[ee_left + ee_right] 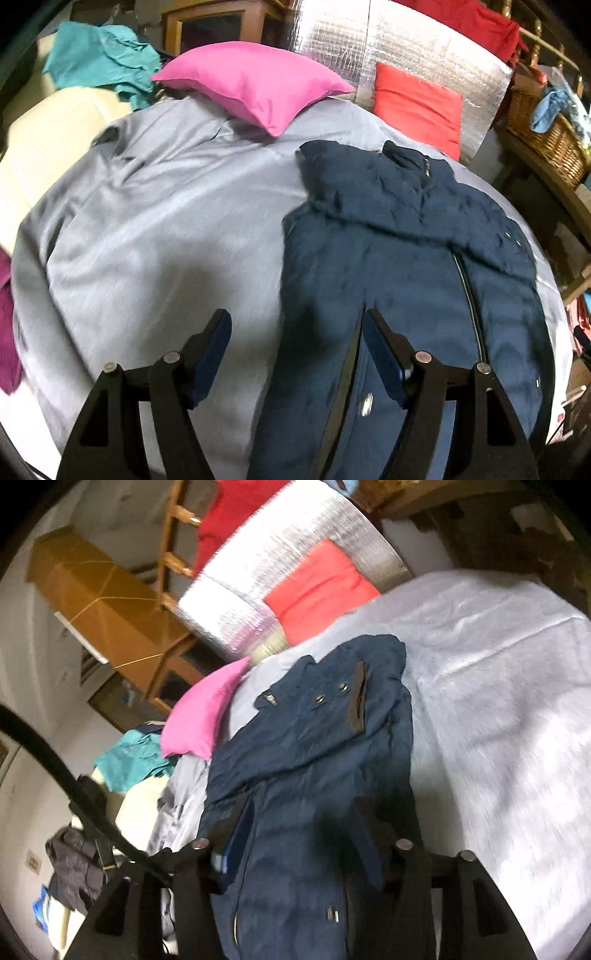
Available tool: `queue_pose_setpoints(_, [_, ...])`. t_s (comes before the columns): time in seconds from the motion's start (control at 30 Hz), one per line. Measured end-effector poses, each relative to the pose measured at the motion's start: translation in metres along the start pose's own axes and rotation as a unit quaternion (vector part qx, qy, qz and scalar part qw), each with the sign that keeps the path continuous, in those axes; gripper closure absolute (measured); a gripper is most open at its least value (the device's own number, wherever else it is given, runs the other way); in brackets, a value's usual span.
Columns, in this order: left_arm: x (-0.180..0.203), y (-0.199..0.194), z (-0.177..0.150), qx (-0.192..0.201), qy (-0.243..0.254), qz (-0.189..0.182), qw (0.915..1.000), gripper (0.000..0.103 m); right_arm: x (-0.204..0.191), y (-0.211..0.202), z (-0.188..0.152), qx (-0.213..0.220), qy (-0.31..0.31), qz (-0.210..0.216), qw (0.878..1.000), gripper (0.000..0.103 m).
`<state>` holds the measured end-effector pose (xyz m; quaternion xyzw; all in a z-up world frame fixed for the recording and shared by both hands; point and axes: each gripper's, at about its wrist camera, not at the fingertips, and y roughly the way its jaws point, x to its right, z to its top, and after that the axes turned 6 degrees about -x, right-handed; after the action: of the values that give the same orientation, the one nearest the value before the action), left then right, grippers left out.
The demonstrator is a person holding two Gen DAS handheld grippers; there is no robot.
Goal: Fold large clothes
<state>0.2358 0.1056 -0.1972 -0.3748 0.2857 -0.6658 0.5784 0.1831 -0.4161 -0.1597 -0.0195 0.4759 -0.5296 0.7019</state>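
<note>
Left wrist view: the left gripper (pixel 297 325) stands open and empty above the navy jacket (pixel 402 236), which lies spread on the grey bedsheet (pixel 155 206) just right of the pink pillow (pixel 255 81). Right wrist view: the right gripper (pixel 299 812) hangs over the jacket's near end, jaws apart, gripping nothing.

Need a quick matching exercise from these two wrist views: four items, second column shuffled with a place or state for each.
Things:
1. navy jacket
2. pink pillow
3. teal garment
4. left gripper

Places or states:
A. open, nothing between its fingers
B. crumpled beyond the far-left corner of the bed
C. lying zipped on the grey bedsheet
D. at the head of the bed, left of the red cushion

Pairs: 1-C, 2-D, 3-B, 4-A
</note>
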Motion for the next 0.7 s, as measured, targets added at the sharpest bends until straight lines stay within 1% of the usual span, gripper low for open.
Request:
queue_pose_setpoints(0.07, [-0.006,-0.009,-0.025,-0.003,0.009,0.001,1.0,0.029,-0.001,-0.017,-0.02,0.008,-0.01,0.008,1.0,0.031])
queue_pose_setpoints(0.13, [-0.011,-0.014,-0.044,-0.013,0.017,0.001,0.9998,0.028,0.0,-0.031,-0.039,0.002,-0.015,0.014,1.0,0.031])
queue_pose_setpoints(0.2, [-0.014,-0.016,-0.061,-0.027,0.021,-0.004,0.9994,0.028,0.001,-0.04,-0.052,-0.005,-0.019,0.011,1.0,0.031])
queue_pose_setpoints(0.27, [-0.017,-0.017,-0.073,-0.038,0.017,-0.01,0.9991,0.028,0.005,-0.047,-0.067,-0.017,-0.014,0.008,1.0,0.031])
queue_pose_setpoints(0.37, [-0.019,-0.014,-0.094,-0.062,0.018,-0.029,0.9975,0.028,0.015,-0.05,-0.081,-0.037,0.007,-0.006,0.999,0.031])
queue_pose_setpoints(0.47, [-0.018,-0.008,-0.107,-0.086,0.02,-0.029,0.9957,0.028,0.026,-0.046,-0.094,-0.069,0.029,-0.028,0.997,0.031])
queue_pose_setpoints(0.53, [-0.018,-0.008,-0.109,-0.091,0.017,-0.052,0.9944,0.028,0.034,-0.041,-0.101,-0.089,0.043,-0.039,0.994,0.031])
queue_pose_setpoints(0.63, [-0.015,-0.014,-0.112,-0.082,0.024,-0.099,0.9914,0.028,0.047,-0.036,-0.111,-0.109,0.061,-0.055,0.991,0.031])
queue_pose_setpoints(0.7, [-0.012,-0.014,-0.114,-0.081,0.035,-0.105,0.9905,0.029,0.053,-0.035,-0.114,-0.114,0.067,-0.059,0.989,0.031])
